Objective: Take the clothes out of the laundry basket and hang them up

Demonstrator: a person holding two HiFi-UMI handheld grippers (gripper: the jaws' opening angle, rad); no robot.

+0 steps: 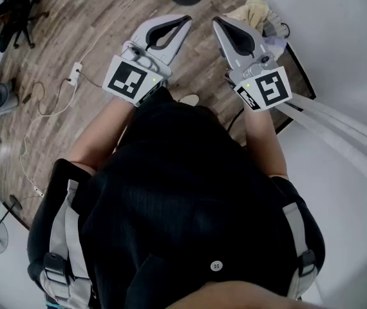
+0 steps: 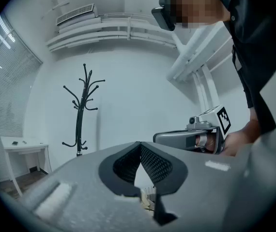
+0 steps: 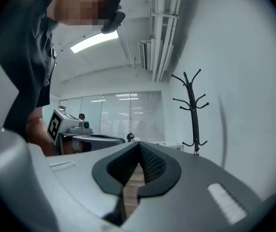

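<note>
Clothes (image 1: 255, 10): heap plain in head view
Coat stand (image 2: 82, 111): full height in gripper views
Left gripper (image 1: 185, 20): jaws together, empty
Right gripper (image 1: 216, 20): same

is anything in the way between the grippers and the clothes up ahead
Nothing visible. In the head view the clothes lie just past the right gripper, with the left gripper beside it over the wood floor; both are shut, empty.

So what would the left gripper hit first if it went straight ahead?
Nothing close: past the shut left gripper the way looks free to the plain white wall. The black metal coat stand is left of that line; depth unclear.
</note>
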